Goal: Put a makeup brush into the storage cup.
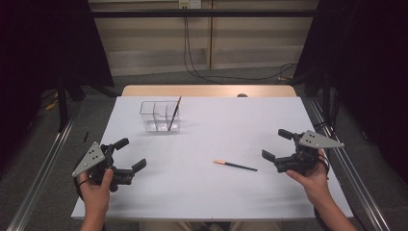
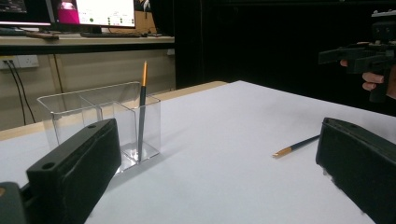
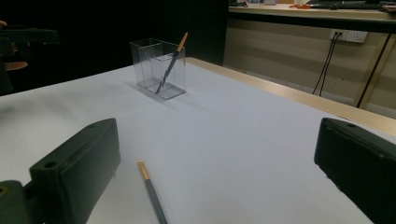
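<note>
Right gripper (image 1: pixel 276 146) released, jaws wide, aimed at the loose pencil (image 1: pixel 235 165) lying flat on the counter (image 1: pixel 207 192) just beside it, likely set for pickup. Left gripper (image 1: pixel 131 154) also released, idle. Second pencil (image 1: pixel 173 113) leans in the clear organizer (image 1: pixel 160 116), probably the destination.

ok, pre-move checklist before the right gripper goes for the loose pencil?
1. Right gripper open: ok, jaws wide apart, nothing held.
2. Loose pencil reachable: ok, lies flat on the table, just ahead of the right gripper.
3. Space around that pencil: ok, nothing touches it.
4. Clear holder upright: ok, standing at the far left.
5. Room in holder: ok, one pencil leans in its rightmost compartment; the others look empty.
6. Left gripper out of the way: ok, open, at the near left.
</note>
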The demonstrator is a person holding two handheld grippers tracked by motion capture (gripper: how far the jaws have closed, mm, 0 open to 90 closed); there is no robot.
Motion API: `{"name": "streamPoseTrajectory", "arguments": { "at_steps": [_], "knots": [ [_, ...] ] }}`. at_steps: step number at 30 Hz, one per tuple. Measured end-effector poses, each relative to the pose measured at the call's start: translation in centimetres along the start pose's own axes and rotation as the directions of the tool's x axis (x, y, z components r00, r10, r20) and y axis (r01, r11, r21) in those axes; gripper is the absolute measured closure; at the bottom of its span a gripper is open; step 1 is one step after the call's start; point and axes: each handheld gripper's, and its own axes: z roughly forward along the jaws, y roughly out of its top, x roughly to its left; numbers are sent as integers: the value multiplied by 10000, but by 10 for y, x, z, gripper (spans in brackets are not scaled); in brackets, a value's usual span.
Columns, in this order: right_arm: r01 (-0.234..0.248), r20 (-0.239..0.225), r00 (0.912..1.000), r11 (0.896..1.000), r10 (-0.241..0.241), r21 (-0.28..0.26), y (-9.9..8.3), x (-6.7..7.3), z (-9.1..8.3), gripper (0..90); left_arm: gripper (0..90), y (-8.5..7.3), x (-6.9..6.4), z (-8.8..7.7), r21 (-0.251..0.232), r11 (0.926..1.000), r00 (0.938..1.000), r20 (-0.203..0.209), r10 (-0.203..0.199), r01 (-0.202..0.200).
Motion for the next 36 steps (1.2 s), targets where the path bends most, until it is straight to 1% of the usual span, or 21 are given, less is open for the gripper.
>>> {"name": "streamPoseTrajectory", "arguments": {
  "at_steps": [5,10,16,17,21,22,23,36],
  "knots": [
    [-109,-73,9999,9999,109,10,-1,-1,4,0,1,0,0,0,9,10000,10000,2,3,-3],
    [-59,-129,9999,10000,60,37,-1,-1,8,0,1,-1,0,0,31,10000,10000,-8,35,-35],
    [35,-250,9997,10000,-34,55,3,1,14,0,2,-1,0,1,58,10000,10000,33,41,-41],
    [86,-297,9995,9999,-84,67,4,2,17,0,2,-1,0,1,66,10000,10000,45,30,-30],
    [67,-387,9992,10000,-65,72,5,3,23,0,1,-1,0,1,34,10000,10000,45,19,-20],
    [62,-393,9992,10000,-60,47,5,3,24,0,2,-1,0,1,43,9999,9999,45,90,-91],
    [66,-402,9992,10000,-65,43,6,4,26,0,2,-1,0,1,32,10000,10000,37,36,-36],
    [200,-613,9979,9998,-202,-47,12,10,42,0,3,-2,-1,2,105,9999,10000,58,65,-65]
  ]
}}
